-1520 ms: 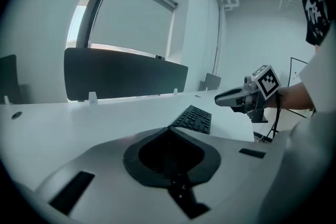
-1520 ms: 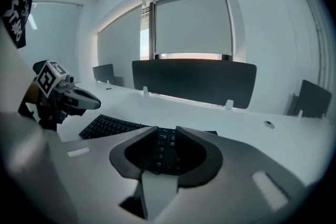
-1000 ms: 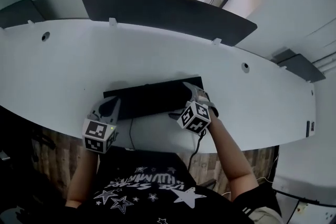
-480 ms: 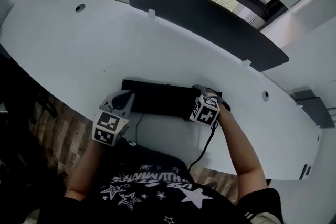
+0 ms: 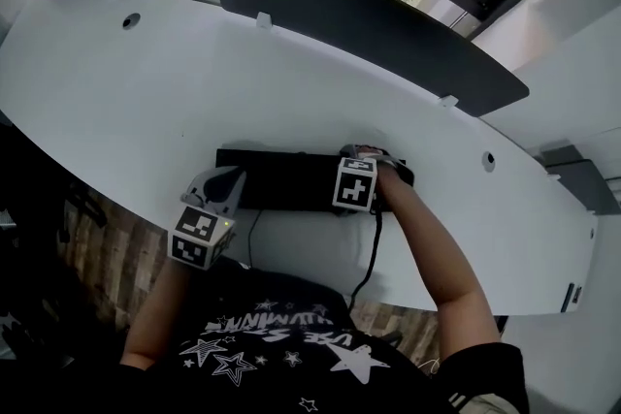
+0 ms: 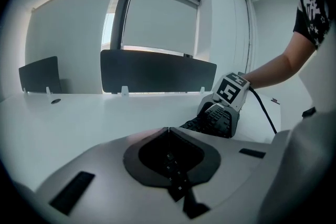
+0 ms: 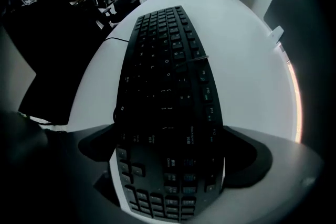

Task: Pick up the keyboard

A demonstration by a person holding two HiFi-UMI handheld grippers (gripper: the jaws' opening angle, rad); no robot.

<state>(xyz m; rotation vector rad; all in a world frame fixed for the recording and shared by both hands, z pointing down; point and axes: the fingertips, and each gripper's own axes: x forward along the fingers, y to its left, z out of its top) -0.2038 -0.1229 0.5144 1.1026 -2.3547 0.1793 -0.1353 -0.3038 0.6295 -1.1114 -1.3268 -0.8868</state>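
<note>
Keyboard: black, full-length, lying flat along the near edge of the white desk. Its thin cord runs off that edge toward you.

Hazards: your hold is set at the right end only. Lifted from there, the long left span would likely sag and twist out of the pads. The cord may tug as the keyboard rises.

Right gripper: pointed down, jaws spread wide and straddling the number-pad end. The pads sit just beside its near and far edges, with no squeeze apparent.

Left gripper: jaws fully together, holding nothing, hovering by the keyboard's left end.
</note>
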